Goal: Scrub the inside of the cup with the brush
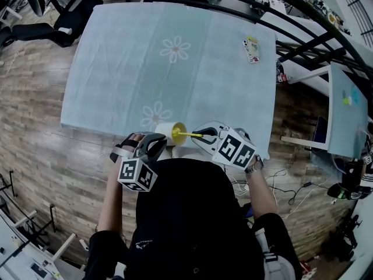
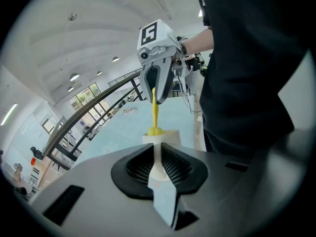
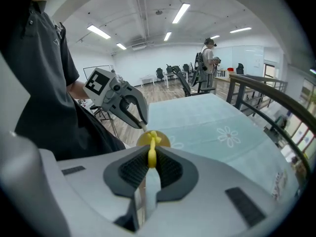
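A white cup with a yellow inside lies tipped at the near edge of the table, its mouth turned right. My left gripper is shut on its wall; in the left gripper view the white wall runs between the jaws of the left gripper. A yellow brush reaches into the cup's mouth. The right gripper is shut on its handle. In the right gripper view the brush handle sits between the pads, and the cup's yellow mouth shows just beyond.
The pale blue tablecloth with daisy prints covers the table. A small printed card lies near its far right corner. A dark railing runs behind the table. A person stands far off in the room.
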